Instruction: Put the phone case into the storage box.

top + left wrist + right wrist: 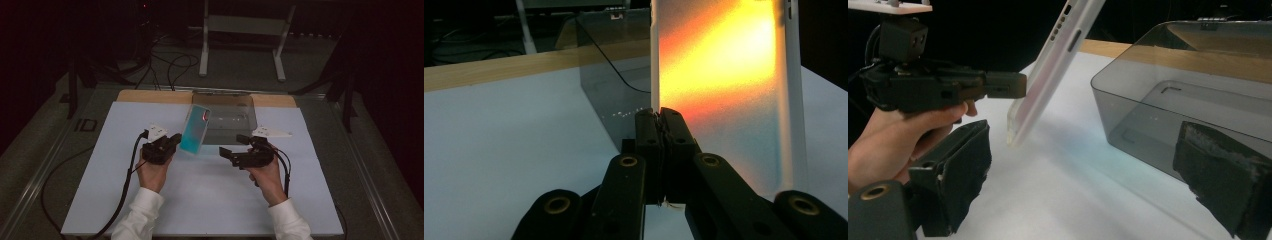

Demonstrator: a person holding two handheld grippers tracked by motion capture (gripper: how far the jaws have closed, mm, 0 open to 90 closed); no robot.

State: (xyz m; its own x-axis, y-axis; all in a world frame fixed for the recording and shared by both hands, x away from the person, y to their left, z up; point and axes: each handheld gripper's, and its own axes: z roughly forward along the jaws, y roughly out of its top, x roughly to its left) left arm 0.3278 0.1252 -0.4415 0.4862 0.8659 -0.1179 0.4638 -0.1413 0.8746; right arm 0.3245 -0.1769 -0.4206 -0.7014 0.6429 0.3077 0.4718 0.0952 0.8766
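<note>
A translucent phone case (196, 129) stands tilted above the white mat, teal in the high view and glowing orange in the left gripper view (719, 75). My left gripper (175, 140) is shut on its lower edge, the jaws pinched together on the rim (659, 117). The right gripper view shows the case (1048, 75) side-on with its button cut-outs, the left gripper (1020, 85) clamped to it. My right gripper (232, 145) stands open to the right of the case, its padded jaws wide apart (1093, 175) with nothing between them.
A smoky transparent box (225, 115) sits open at the back of the mat (200, 200), just behind the case (1188, 100). A wooden board edge (150, 96) runs behind it. Metal stand legs (205, 50) and cables lie on the floor beyond.
</note>
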